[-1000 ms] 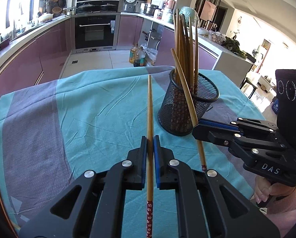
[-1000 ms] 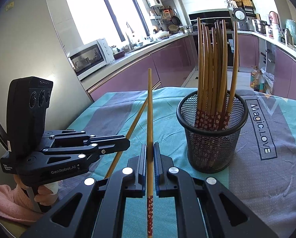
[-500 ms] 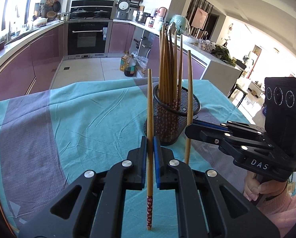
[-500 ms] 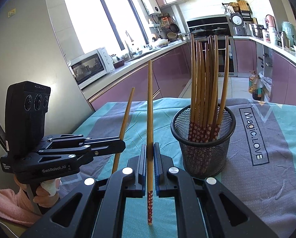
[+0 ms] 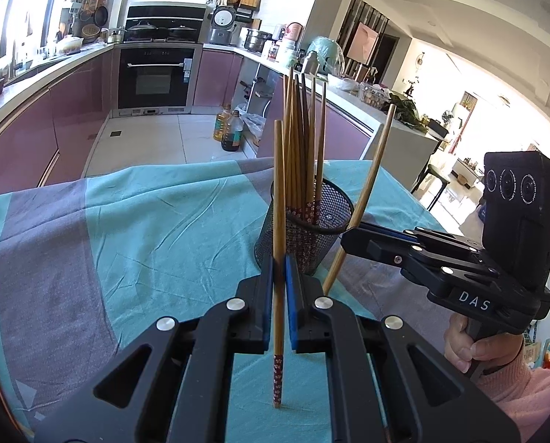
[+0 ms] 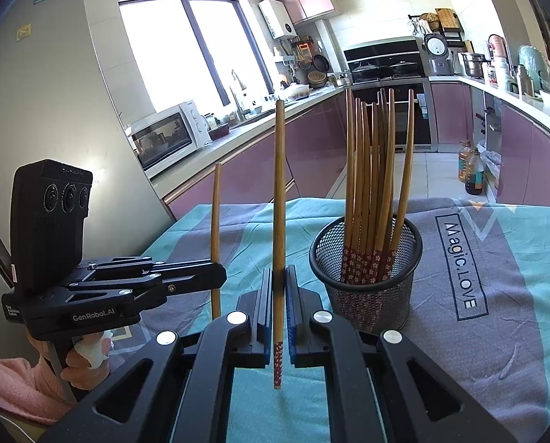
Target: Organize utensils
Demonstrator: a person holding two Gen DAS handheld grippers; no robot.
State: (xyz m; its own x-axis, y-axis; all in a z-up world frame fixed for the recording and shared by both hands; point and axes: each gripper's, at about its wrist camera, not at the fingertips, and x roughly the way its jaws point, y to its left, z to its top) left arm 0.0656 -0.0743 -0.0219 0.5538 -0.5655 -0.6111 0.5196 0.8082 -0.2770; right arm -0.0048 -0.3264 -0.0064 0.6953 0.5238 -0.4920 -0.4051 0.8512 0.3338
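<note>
A black mesh holder [image 5: 312, 243] stands on the teal and grey tablecloth [image 5: 127, 229] with several wooden chopsticks [image 5: 301, 140] upright in it. My left gripper [image 5: 278, 262] is shut on one chopstick [image 5: 278, 192], held nearly upright with its red patterned end down, just left of the holder. My right gripper [image 5: 349, 234] is shut on another chopstick [image 5: 371, 177], which tilts right of the holder. In the right wrist view, the right gripper [image 6: 278, 273] clamps its chopstick [image 6: 279, 184] left of the holder [image 6: 367, 295]; the left gripper [image 6: 219, 275] holds its chopstick [image 6: 215, 214] further left.
A "Magic.LOVE" print [image 6: 459, 265] lies on the cloth right of the holder. A person's hands [image 5: 470, 347] grip both handles. Beyond the table are purple cabinets, an oven [image 5: 153, 77], oil bottles [image 5: 230, 129] on the floor and a microwave [image 6: 164, 136].
Both grippers have risen and both held chopsticks have swung from leaning forward to nearly upright. The holder now sits lower and closer to the fingertips in each view.
</note>
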